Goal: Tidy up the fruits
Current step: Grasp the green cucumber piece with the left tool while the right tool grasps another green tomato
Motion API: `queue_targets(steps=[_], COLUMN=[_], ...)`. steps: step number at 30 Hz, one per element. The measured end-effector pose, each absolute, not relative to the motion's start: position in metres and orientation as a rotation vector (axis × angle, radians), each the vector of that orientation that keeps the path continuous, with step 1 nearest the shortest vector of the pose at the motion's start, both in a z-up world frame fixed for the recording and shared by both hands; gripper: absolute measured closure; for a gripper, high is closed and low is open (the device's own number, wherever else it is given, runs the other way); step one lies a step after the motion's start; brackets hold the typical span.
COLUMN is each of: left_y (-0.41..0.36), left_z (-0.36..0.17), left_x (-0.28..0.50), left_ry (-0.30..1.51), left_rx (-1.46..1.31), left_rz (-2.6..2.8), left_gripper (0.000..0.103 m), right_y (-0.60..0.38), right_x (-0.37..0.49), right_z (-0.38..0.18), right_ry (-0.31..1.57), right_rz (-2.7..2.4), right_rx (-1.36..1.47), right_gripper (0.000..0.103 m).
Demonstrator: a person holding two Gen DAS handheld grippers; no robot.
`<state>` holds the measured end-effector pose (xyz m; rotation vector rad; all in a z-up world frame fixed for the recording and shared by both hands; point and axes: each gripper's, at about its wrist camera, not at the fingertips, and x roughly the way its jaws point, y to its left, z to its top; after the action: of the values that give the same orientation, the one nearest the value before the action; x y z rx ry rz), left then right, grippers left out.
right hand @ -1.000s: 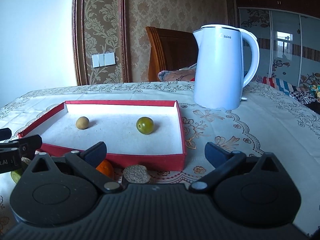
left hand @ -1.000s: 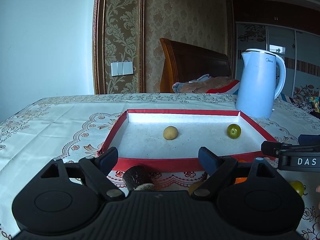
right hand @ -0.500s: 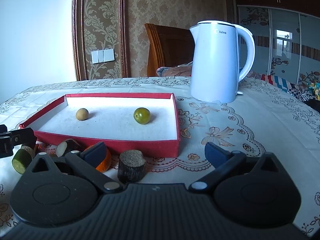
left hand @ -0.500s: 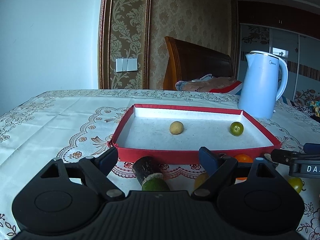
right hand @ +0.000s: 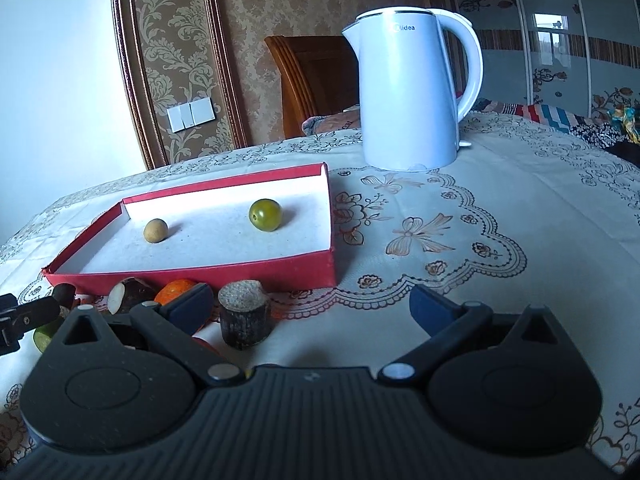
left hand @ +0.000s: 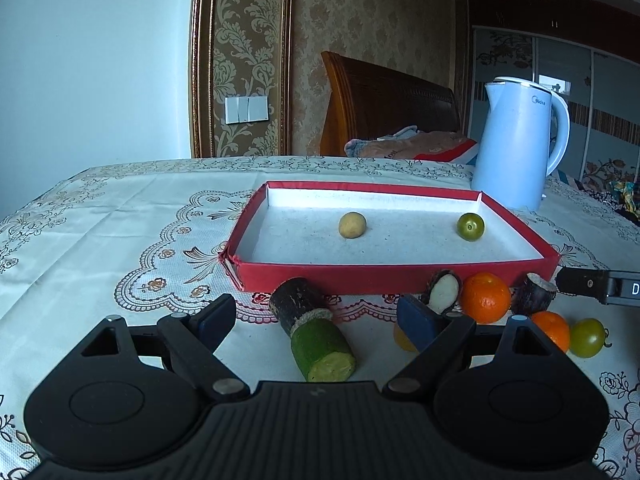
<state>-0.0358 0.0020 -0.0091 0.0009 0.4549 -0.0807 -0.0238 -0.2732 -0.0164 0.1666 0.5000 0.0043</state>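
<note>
In the left wrist view, the red tray (left hand: 394, 276) is being shown mid-frame with a tan fruit (left hand: 352, 225) and a green fruit (left hand: 471, 226) inside. The left tool (left hand: 316, 322) is being held wide open and empty around the sugarcane piece (left hand: 310, 330) at lower centre; closing on it is judged next. Loose fruits, an orange (left hand: 485, 297) among them, are lying on the desk (left hand: 100, 240). The right tool (right hand: 312, 306) is likewise being held open, empty.

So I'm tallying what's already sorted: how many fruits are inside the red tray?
2: a tan round fruit near the middle of the red tray and a green round fruit toward its right. None looks hidden.
</note>
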Motion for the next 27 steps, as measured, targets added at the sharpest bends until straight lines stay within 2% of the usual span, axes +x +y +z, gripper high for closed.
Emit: queue_targets(steps=[9, 18, 27], left_y=[0.009, 0.011, 0.007], left_z=[-0.018, -0.023, -0.024], left_x=[-0.018, -0.011, -0.010], left_ry=[0.581, 0.640, 0.652], left_rx=[-0.042, -0.045, -0.021], left_rz=[-0.056, -0.048, -0.049], left_gripper=[0.015, 0.015, 0.012], right_y=[-0.273, -0.284, -0.298], right_x=[-0.021, -0.029, -0.057], right_z=[-0.018, -0.020, -0.019], right_ry=[0.523, 0.540, 0.560], right_rz=[0.000, 0.036, 0.038], right_rx=[0.171, 0.209, 0.106], right_gripper=[0.000, 0.000, 0.000])
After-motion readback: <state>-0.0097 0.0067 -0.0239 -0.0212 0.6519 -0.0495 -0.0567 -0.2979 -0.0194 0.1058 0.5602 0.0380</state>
